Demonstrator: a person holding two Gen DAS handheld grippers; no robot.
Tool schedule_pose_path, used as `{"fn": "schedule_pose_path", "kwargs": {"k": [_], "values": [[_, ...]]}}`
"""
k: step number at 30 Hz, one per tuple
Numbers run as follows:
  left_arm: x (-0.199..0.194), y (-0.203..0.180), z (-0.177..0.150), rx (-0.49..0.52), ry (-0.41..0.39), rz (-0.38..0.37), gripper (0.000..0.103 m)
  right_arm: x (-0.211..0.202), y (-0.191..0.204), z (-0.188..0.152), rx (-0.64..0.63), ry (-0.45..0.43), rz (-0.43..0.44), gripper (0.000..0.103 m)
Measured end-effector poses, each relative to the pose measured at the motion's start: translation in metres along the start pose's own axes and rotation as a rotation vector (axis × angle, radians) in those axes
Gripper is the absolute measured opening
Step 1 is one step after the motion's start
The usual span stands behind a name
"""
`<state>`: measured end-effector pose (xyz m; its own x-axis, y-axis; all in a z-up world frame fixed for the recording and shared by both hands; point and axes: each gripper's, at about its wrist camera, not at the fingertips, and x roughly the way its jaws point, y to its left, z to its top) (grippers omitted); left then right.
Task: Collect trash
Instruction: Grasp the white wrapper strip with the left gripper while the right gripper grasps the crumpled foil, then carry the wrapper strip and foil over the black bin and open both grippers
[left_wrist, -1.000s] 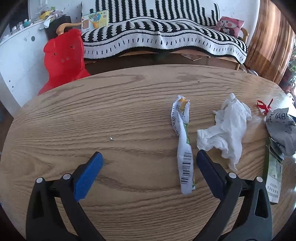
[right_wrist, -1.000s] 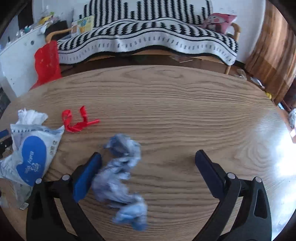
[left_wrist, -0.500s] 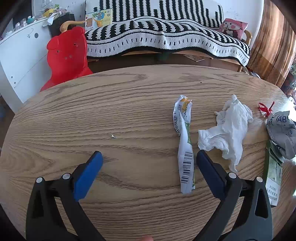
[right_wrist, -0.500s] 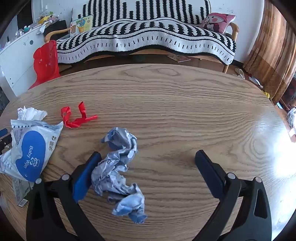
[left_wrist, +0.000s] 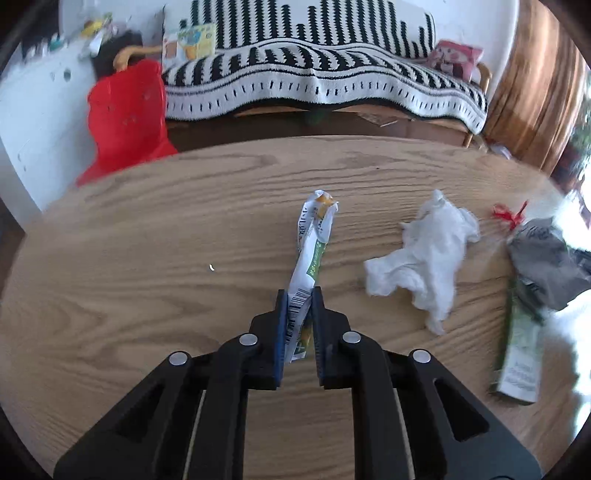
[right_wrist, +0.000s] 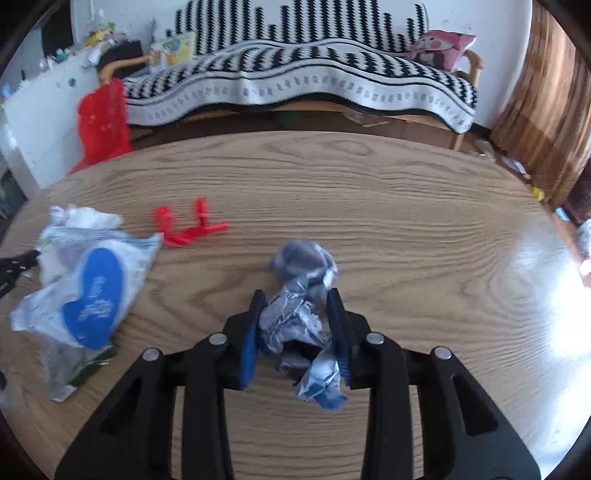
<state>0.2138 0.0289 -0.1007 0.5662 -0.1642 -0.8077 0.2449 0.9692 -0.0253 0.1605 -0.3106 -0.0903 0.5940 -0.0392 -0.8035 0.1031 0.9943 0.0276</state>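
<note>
My left gripper (left_wrist: 299, 295) is shut on the near end of a long twisted white and green wrapper (left_wrist: 312, 243) that lies on the oval wooden table (left_wrist: 147, 258). To its right lie a crumpled white tissue (left_wrist: 428, 254), a red scrap (left_wrist: 508, 214), a grey bag (left_wrist: 546, 266) and a green flat packet (left_wrist: 517, 350). My right gripper (right_wrist: 295, 299) is shut on a crumpled blue-grey wrapper (right_wrist: 299, 314). A baby wipes bag (right_wrist: 88, 291), a white tissue (right_wrist: 85, 218) and the red scrap (right_wrist: 184, 229) lie to its left.
A red plastic chair (left_wrist: 125, 118) stands behind the table's far left edge. A sofa with a black and white striped blanket (left_wrist: 314, 74) lies beyond. A brown curtain (left_wrist: 532, 85) hangs at the right. Bright glare covers the table's right end (right_wrist: 535, 277).
Both grippers were open and are now shut. The left closed on the long wrapper's near end. The right closed on the crumpled blue-grey wrapper.
</note>
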Motion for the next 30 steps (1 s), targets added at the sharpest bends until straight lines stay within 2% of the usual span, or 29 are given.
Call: {"fn": "schedule_pose_path", "kwargs": {"k": [5,7,10,12,15,18,20,22,26,30], "values": [[-0.028,0.000,0.001,-0.015,-0.049,-0.023,0.012,-0.040,0.001,0.000,0.051,-0.119,0.007,0.034],[-0.038,0.002,0.000,-0.038,-0.062,-0.043,0.012,-0.044,0.001,-0.002,0.071,-0.117,0.030,0.034],[-0.047,0.000,-0.005,-0.070,-0.060,-0.076,0.012,-0.035,0.002,-0.009,0.093,-0.061,0.065,0.034],[-0.059,-0.009,-0.008,-0.060,-0.076,-0.094,0.012,-0.037,0.002,-0.011,0.122,-0.052,0.099,0.034],[-0.094,-0.034,-0.014,-0.008,-0.139,-0.138,0.012,-0.080,-0.001,-0.018,0.167,-0.141,0.153,0.034],[-0.139,-0.067,-0.020,0.036,-0.229,-0.242,0.012,-0.142,-0.015,-0.049,0.203,-0.250,0.193,0.034],[-0.165,-0.098,-0.031,0.055,-0.261,-0.369,0.012,-0.172,-0.028,-0.076,0.212,-0.278,0.176,0.034],[-0.180,-0.133,-0.044,0.099,-0.270,-0.434,0.012,-0.206,-0.054,-0.109,0.251,-0.303,0.133,0.034],[-0.202,-0.228,-0.091,0.204,-0.230,-0.575,0.012,-0.261,-0.104,-0.154,0.349,-0.330,0.101,0.034],[-0.220,-0.320,-0.148,0.310,-0.187,-0.657,0.012,-0.305,-0.141,-0.205,0.384,-0.342,0.047,0.034]]}}
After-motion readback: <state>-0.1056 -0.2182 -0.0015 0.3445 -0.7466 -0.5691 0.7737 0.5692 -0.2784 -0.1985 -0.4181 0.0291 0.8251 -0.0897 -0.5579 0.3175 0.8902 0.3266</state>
